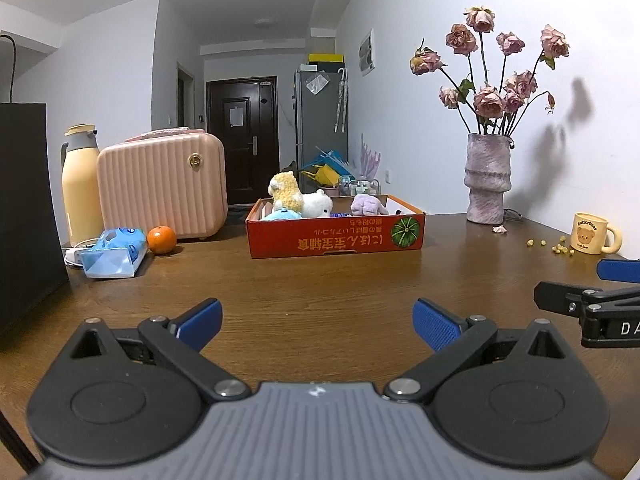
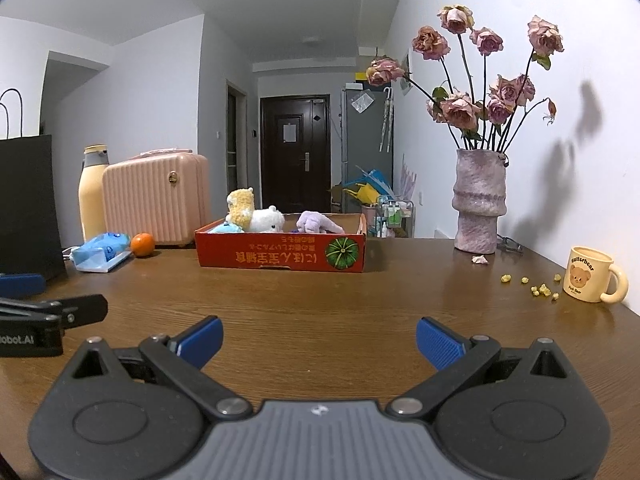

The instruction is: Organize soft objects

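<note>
Four small plush toys (image 2: 276, 218) apparently already sit in the shallow red cardboard box (image 2: 280, 254); both tools, left (image 1: 318, 324) and right (image 2: 320, 342), gape empty over the brown wooden worktop (image 2: 320, 300).

Even indoor light, sharp focus, fisheye-bent edges, flower shadows (image 1: 560, 140) on the wall (image 1: 440, 20)

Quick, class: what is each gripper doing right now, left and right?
Left gripper: open, holding nothing, above the table.
Right gripper: open, holding nothing, above the same table.
</note>
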